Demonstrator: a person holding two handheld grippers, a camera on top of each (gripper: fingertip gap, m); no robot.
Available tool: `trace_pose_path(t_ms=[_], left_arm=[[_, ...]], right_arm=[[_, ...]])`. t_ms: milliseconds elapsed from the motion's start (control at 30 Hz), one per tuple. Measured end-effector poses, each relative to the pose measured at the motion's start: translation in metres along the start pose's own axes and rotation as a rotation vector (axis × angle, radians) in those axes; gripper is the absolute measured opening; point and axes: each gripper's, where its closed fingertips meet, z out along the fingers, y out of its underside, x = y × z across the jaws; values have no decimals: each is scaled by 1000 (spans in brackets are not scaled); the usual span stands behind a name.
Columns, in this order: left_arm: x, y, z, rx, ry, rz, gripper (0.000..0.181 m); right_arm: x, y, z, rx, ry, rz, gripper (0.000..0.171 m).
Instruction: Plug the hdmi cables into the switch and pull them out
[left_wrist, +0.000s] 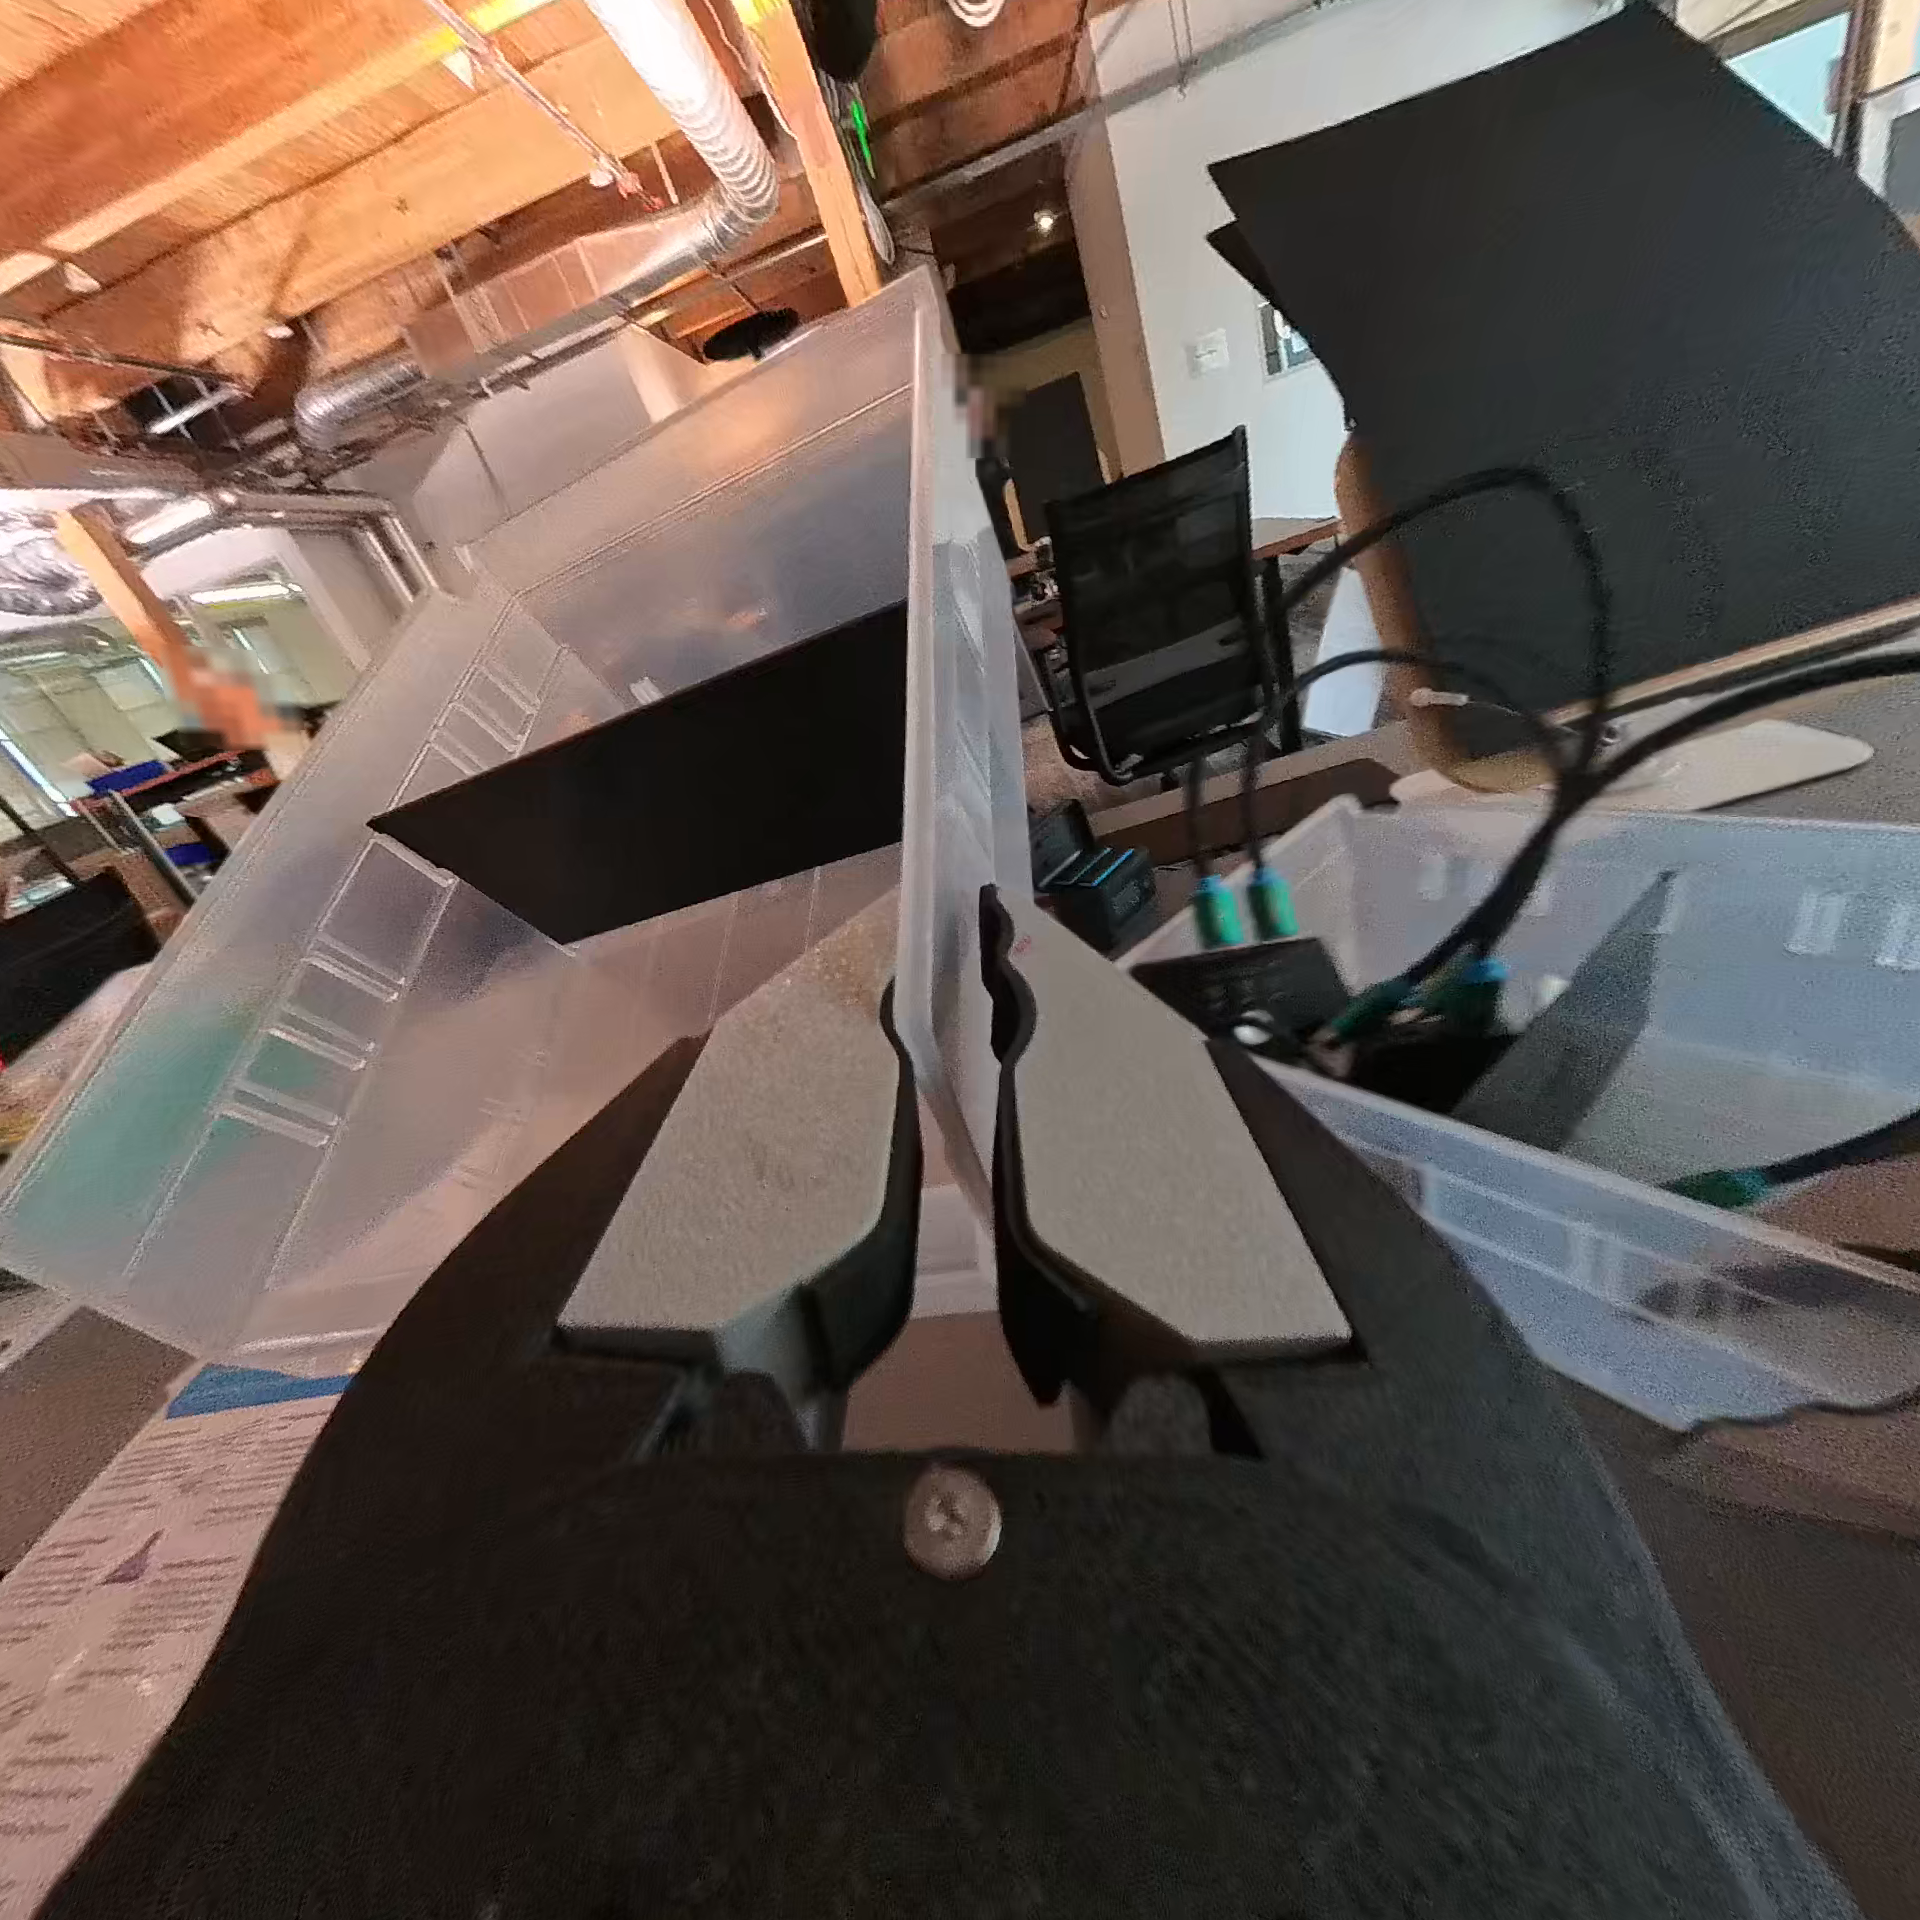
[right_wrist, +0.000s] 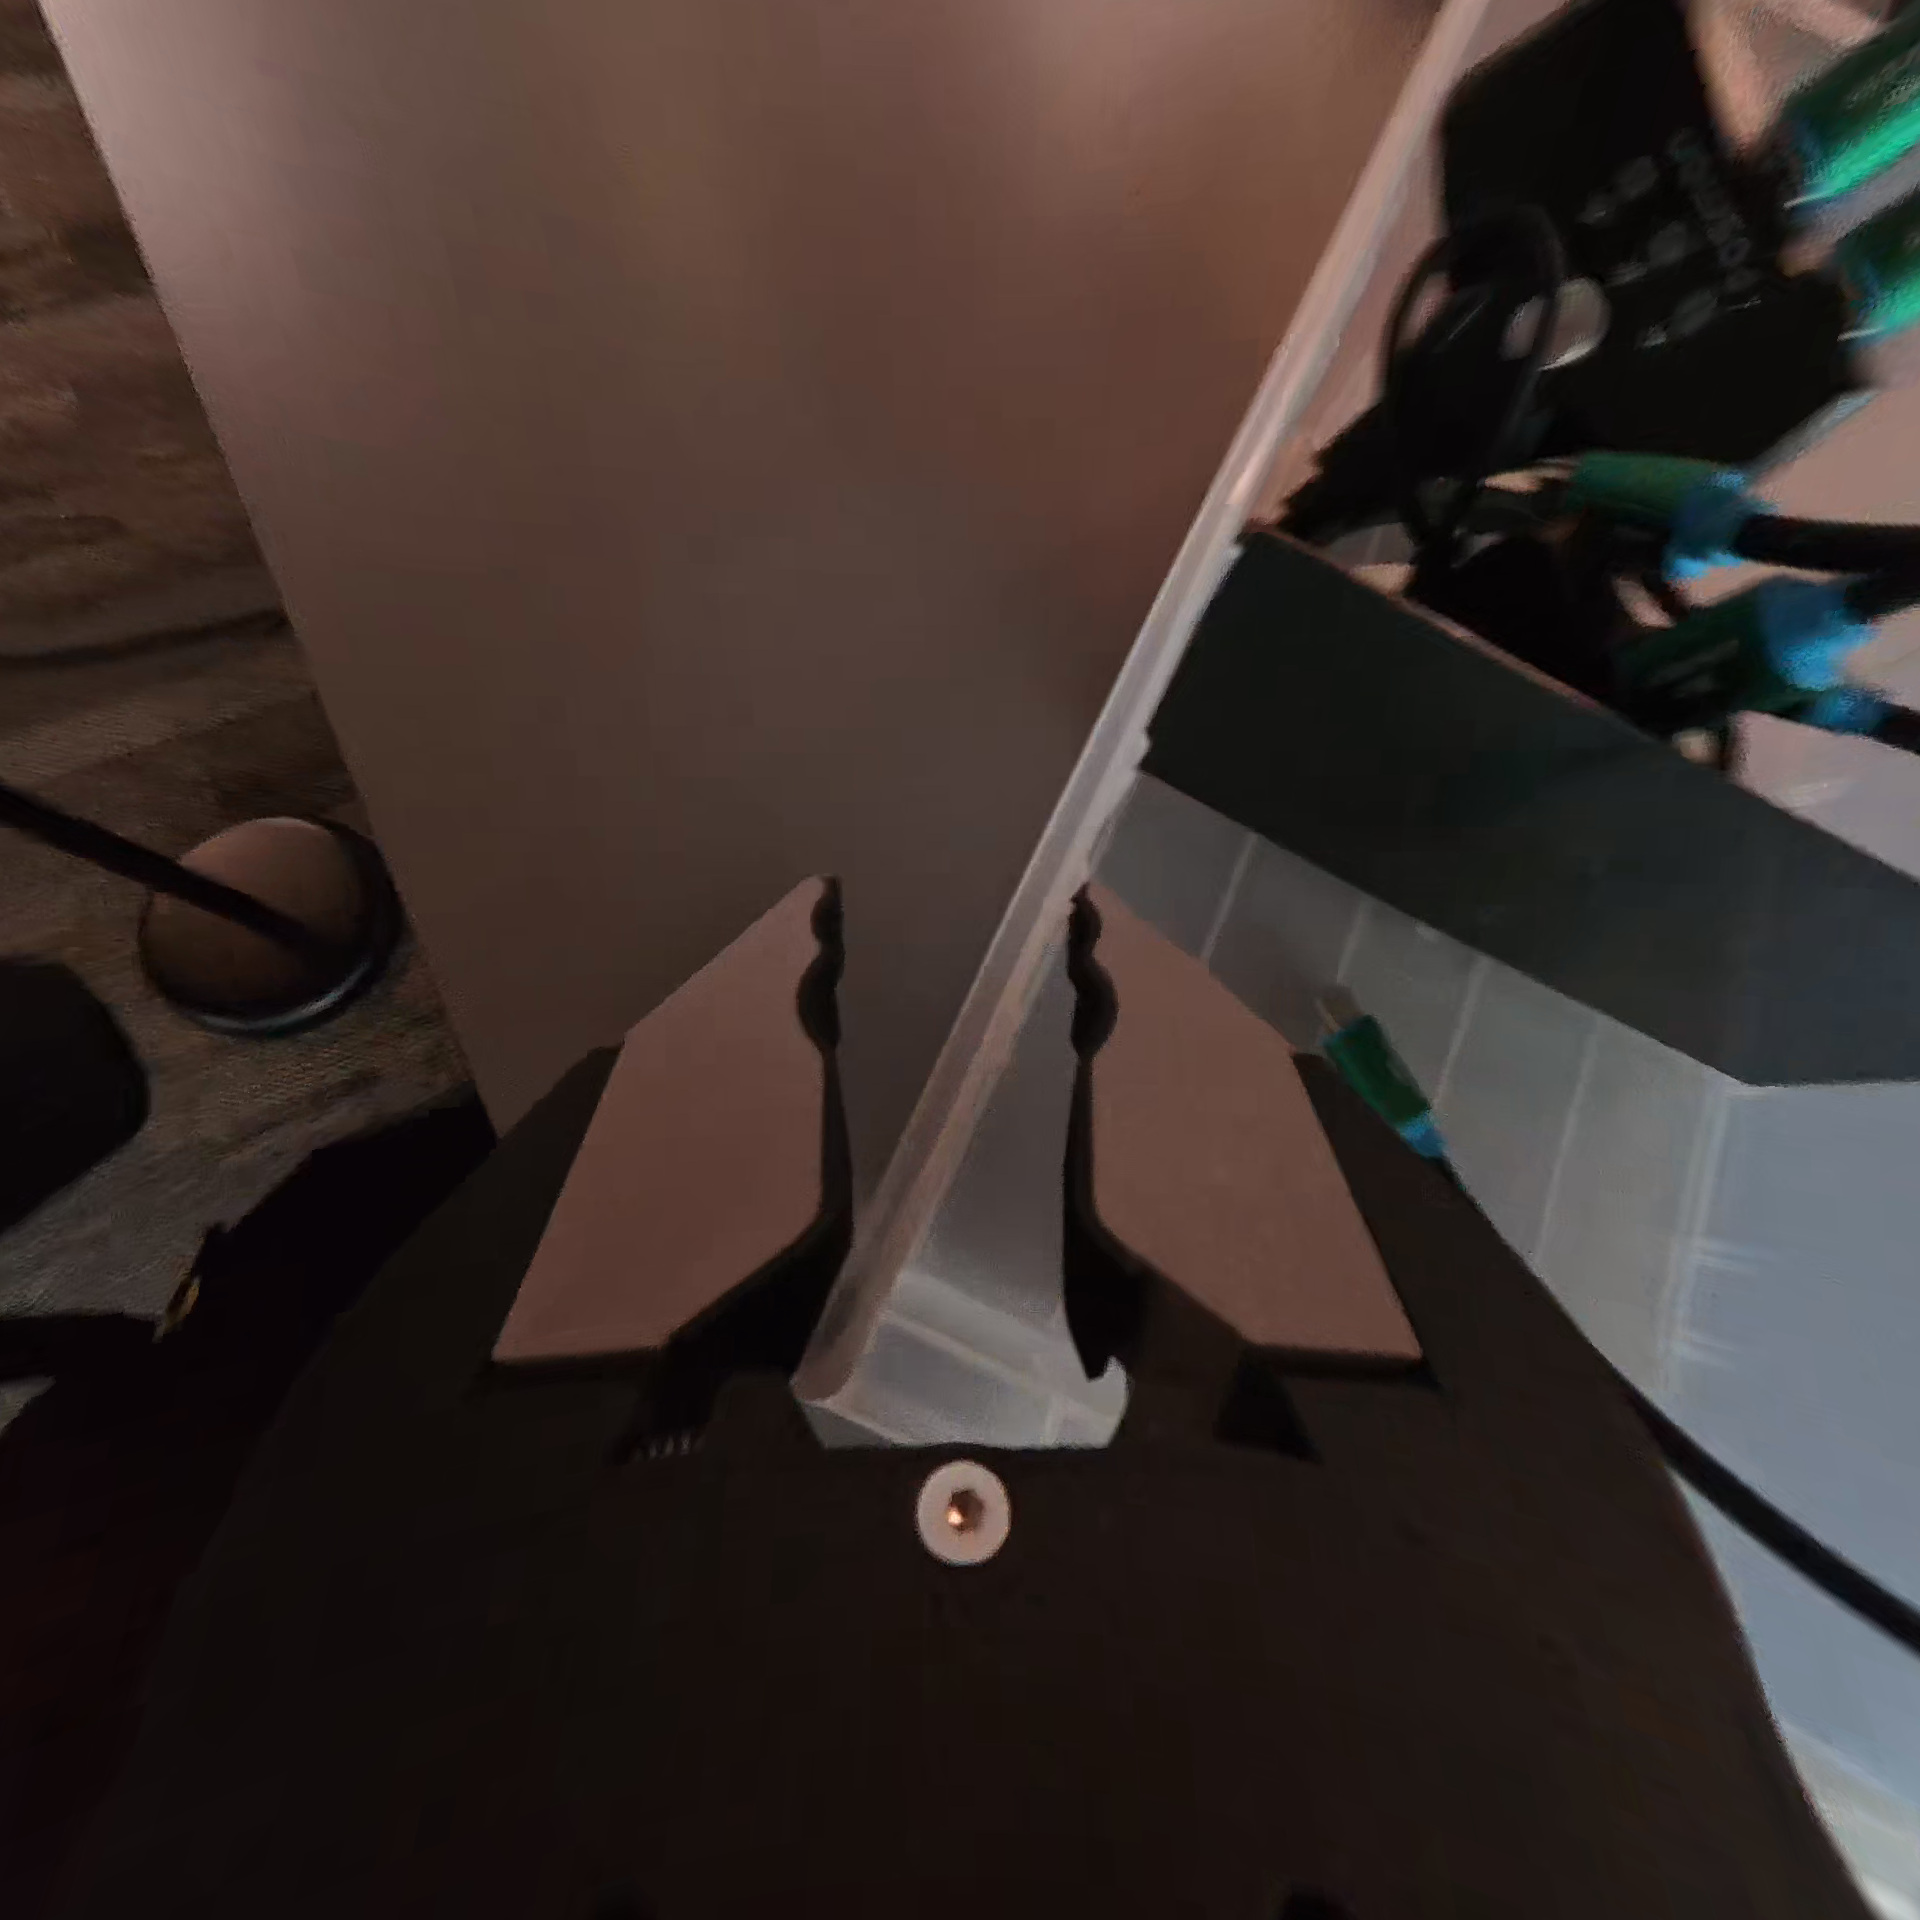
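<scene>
A black HDMI switch lies in a clear plastic bin at the right, with two green-and-blue HDMI plugs standing in it and black cables looping above. My left gripper is shut on the thin edge of a second translucent container, held tilted up. In the right wrist view, my right gripper is shut on the bin's rim near a corner. The switch and several green plugs show blurred inside. One loose plug lies by the right finger.
A black panel leans inside the bin. A large black board stands behind it. An office chair is beyond the table. A printed sheet lies lower left. The brown tabletop has a cable grommet. The tips of one gripper are about 25 cm away from the tips of the other.
</scene>
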Motion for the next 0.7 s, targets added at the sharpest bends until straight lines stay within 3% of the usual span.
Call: trace_pose_path(t_ms=[33,167,267,467,567,700], left_arm=[[-4,0,-2,3,-9,7,5],[-10,1,-7,17,-12,11,5],[-5,-1,-6,26,9,-13,4],[47,-26,-10,80,129,27,4],[94,-46,-18,137,226,75,4],[170,-66,-34,186,394,101,4]], right_arm=[[-4,-17,3,24,16,-10,35],[-21,-83,-38,317,-87,16,36],[-9,-91,-68,339,-122,42,46],[49,-45,-139,316,-55,12,43],[94,-6,-185,295,78,27,41],[132,43,-243,372,114,135,30]])
